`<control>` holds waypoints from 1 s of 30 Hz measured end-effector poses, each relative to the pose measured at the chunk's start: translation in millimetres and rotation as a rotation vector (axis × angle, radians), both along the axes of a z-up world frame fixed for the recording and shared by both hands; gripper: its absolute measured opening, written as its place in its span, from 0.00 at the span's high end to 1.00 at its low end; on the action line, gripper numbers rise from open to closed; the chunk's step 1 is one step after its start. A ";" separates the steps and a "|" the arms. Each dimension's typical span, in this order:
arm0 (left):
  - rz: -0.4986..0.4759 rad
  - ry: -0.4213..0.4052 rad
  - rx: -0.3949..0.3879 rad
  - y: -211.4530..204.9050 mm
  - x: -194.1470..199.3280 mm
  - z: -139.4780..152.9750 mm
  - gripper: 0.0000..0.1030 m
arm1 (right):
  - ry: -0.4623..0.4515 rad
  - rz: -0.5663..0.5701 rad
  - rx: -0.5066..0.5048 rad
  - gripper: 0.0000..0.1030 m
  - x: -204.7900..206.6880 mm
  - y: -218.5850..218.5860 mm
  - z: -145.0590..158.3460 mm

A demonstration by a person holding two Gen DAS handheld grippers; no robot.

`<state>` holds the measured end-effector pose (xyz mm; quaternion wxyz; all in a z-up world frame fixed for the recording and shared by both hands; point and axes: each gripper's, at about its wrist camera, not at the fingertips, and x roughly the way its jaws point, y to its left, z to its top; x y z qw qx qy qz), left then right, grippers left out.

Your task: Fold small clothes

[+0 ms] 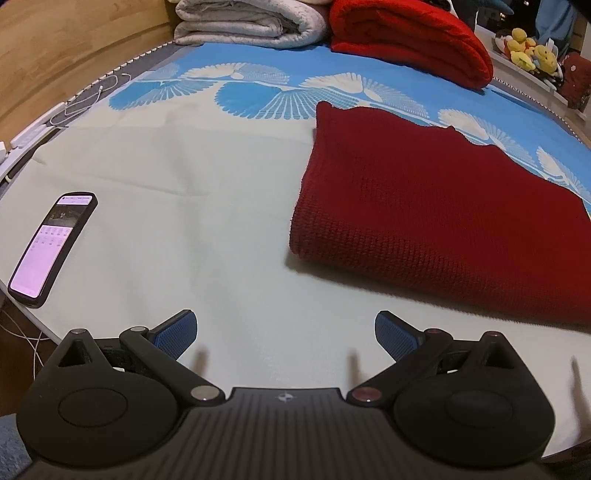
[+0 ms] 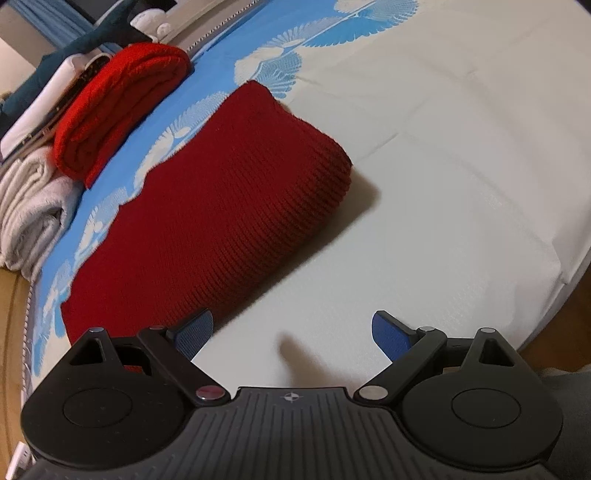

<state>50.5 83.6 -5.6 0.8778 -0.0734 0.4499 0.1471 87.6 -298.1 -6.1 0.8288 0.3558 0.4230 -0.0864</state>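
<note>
A dark red knitted garment lies folded on the pale sheet, to the right in the left wrist view. It also shows in the right wrist view, running from upper middle to lower left. My left gripper is open and empty, hovering over bare sheet to the left of the garment's near edge. My right gripper is open and empty; its left fingertip is close to the garment's near edge, and I cannot tell whether they touch.
A lit phone lies at the left edge of the bed. A folded bright red blanket and a folded grey-white blanket sit at the back. Plush toys sit on a shelf at far right. The bed edge drops off at right.
</note>
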 end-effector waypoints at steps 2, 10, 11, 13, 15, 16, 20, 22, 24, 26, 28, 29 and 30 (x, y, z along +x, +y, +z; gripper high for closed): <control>-0.001 0.001 -0.009 1.0 0.5 -0.4 0.00 | -0.011 -0.035 0.054 0.09 3.1 -6.5 -1.7; -0.007 0.006 -0.037 4.7 1.7 -1.5 0.00 | -0.021 -0.308 0.328 0.09 6.7 -39.8 -27.6; -0.006 0.009 -0.043 5.5 2.2 -1.8 0.00 | -0.034 -0.320 0.336 0.09 8.4 -41.5 -28.8; 0.001 0.012 -0.053 7.4 3.5 -2.3 0.00 | -0.055 -0.347 0.328 0.09 11.7 -43.3 -30.7; 0.011 0.014 -0.066 9.5 4.4 -2.4 0.00 | -0.066 -0.374 0.321 0.10 15.2 -44.5 -34.7; 0.014 0.014 -0.071 10.7 4.8 -2.3 0.00 | -0.072 -0.398 0.325 0.09 16.8 -43.7 -37.4; 0.012 0.012 -0.067 11.0 5.2 -1.8 0.00 | -0.159 -0.420 0.304 0.09 28.0 -33.5 -45.0; 0.011 0.014 -0.056 11.4 5.8 -2.3 0.00 | -0.198 -0.396 0.267 0.09 35.9 -26.0 -48.5; 0.016 0.015 -0.050 13.3 6.5 -2.6 0.00 | -0.218 -0.350 0.241 0.29 45.0 -21.2 -49.4; 0.022 0.012 -0.044 17.3 7.6 -1.8 0.00 | -0.163 -0.339 0.243 0.72 53.3 -21.6 -54.3; 0.044 0.005 -0.043 23.5 8.2 -0.3 0.00 | -0.185 -0.359 0.304 0.81 51.5 -26.5 -55.1; 0.059 0.001 -0.050 27.5 8.2 0.8 0.00 | -0.201 -0.359 0.319 0.82 51.4 -27.4 -50.1; 0.071 -0.001 -0.060 31.4 8.6 2.2 0.00 | -0.219 -0.344 0.302 0.83 52.8 -27.3 -42.6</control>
